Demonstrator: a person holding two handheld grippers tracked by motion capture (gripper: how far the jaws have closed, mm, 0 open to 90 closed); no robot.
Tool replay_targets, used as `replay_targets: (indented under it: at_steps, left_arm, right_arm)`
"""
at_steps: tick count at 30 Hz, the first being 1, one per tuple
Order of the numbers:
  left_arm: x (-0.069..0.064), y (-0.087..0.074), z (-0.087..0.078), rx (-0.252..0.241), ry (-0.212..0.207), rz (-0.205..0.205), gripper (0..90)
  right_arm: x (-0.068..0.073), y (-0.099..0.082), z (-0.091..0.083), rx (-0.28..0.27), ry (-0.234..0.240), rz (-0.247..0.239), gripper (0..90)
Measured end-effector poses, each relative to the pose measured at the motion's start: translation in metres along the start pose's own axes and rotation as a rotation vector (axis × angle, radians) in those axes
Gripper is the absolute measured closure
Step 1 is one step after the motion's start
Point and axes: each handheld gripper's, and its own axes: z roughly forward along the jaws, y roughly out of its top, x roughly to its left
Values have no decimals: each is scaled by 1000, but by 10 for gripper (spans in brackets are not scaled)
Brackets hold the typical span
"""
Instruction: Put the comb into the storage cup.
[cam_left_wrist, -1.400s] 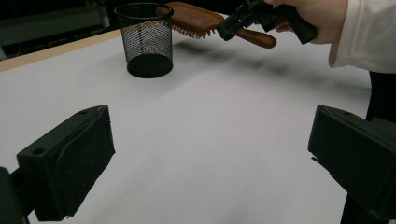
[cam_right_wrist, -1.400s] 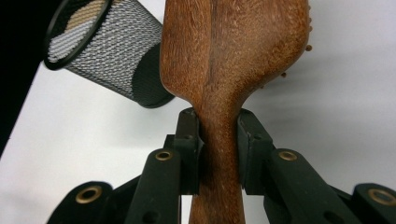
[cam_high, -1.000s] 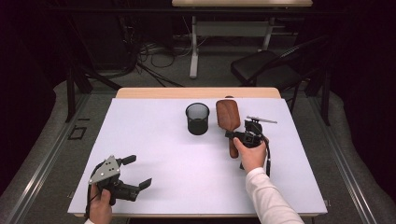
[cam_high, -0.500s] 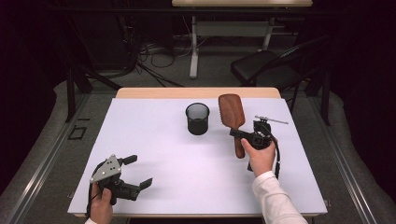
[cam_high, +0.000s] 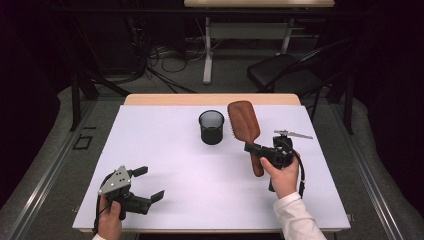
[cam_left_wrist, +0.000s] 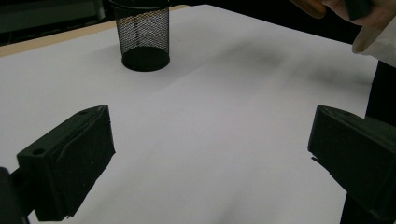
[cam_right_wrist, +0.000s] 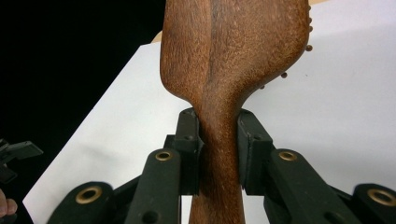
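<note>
Two grippers are at work over the white table (cam_high: 165, 150). The right gripper (cam_high: 255, 148) is clenched on a wooden hairbrush (cam_high: 245, 125), its pads pressing both sides of the narrow neck where the handle meets the head (the right gripper view shows the wood squeezed tight between them). From this gripper the brush's head rises up and away, tilted, with its bristle side turned toward the black mesh cup (cam_high: 211, 127), which stands just beside the head; the handle's end hangs below the jaws, in front of the person's right hand (cam_high: 282, 175). The left gripper (cam_high: 150, 184) sits low at the near edge, well apart from the brush, its jaws spread wide with nothing but bare tabletop between them; the mesh cup stands far ahead of it.
</note>
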Motion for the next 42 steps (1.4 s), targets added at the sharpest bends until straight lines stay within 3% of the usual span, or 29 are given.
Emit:
replay_targets:
  at_steps: [14, 24, 29, 35, 36, 42]
  left_arm:
    - [5, 0, -3, -14, -18, -32, 3]
    - [9, 8, 0, -29, -15, -101, 3]
    - [15, 20, 6, -38, -26, -152, 3]
    - [15, 32, 13, -18, -44, -155, 3]
    - [15, 38, 15, -27, -63, -158, 3]
    - [16, 57, 22, -7, -39, -150, 3]
  right_arm:
    - [25, -6, -11, 0, 97, -59, 730]
    - [39, -8, -12, 0, 138, -82, 730]
    - [43, -9, -11, -1, 154, -96, 729]
    - [46, -8, -13, -7, 159, -107, 729]
    - [47, -8, -13, -11, 162, -107, 729]
    - [49, -8, -15, -16, 169, -114, 730]
